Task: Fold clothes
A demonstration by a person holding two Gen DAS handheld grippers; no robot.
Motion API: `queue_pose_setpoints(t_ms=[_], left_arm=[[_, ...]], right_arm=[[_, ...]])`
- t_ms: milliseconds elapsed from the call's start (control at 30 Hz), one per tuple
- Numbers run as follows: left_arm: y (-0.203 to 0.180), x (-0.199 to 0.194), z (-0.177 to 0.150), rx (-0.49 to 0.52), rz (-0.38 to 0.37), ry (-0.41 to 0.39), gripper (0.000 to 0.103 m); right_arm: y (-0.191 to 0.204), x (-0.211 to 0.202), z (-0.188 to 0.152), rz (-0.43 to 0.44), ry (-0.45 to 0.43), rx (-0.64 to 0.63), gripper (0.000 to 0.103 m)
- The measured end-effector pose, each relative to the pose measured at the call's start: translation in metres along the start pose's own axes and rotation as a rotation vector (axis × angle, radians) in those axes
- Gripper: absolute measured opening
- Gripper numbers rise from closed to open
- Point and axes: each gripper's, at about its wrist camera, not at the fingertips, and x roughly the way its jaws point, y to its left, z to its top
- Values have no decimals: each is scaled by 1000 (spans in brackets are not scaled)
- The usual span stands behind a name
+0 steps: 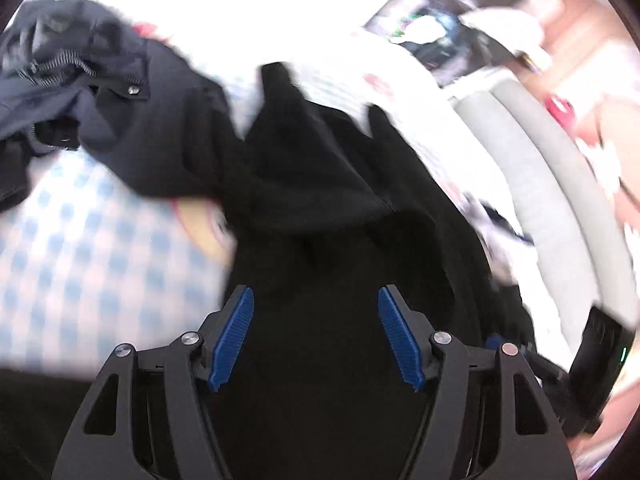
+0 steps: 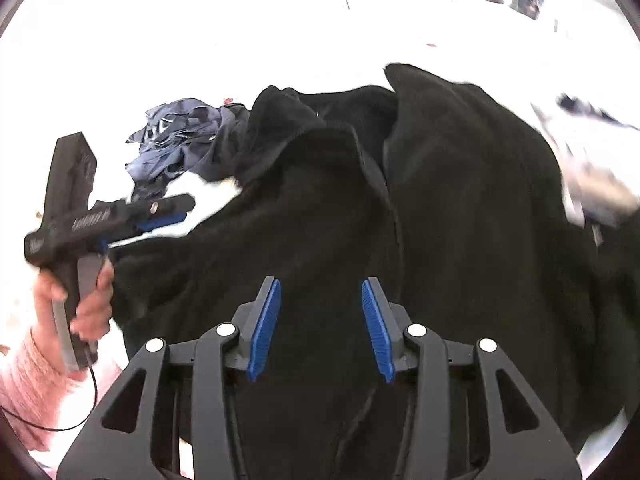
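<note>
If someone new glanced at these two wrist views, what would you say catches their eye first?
A large black fleece garment dominates, spread rumpled across the middle of both views beneath the open blue-padded right gripper. Behind it to the left lies a crumpled navy zip jacket on the blue-and-white checked cloth. At the right view's left edge, a hand in a pink sleeve holds the left gripper, also open.

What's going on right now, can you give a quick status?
Left gripper open, right gripper open, neither holding cloth. Black fleece garment lies rumpled under both, not yet folded. Navy jacket heaped against its far edge.
</note>
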Motion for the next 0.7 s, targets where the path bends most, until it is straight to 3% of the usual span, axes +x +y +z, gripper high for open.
queue_pose_setpoints(t_ms=[167,233,267,300,400,467,533,633,700], left_arm=[[37,61,42,-134,68,73,72],[39,67,50,-149,45,51,55],[34,67,55,-131,46,38,35],[24,64,60,-93,45,22,24],[-28,56,83,63,-29,-26,20],[-61,64,101,100,-97,-23,20],[-93,73,119,127,-168,-14,22],[-131,76,140,153,-267,-32,43],[-128,58,138,142,-291,-115,80]], right_arm=[[-5,62,35,-15,97,-18,44],[-14,84,42,-26,131,-4,44],[-18,92,45,-33,142,0,44],[-22,98,48,-40,143,-4,44],[-30,106,56,-44,122,-8,44],[-36,102,60,-36,94,1,44],[-44,98,69,-38,53,32,44],[-58,86,88,-50,-26,91,44],[-69,81,97,-87,-53,116,44]])
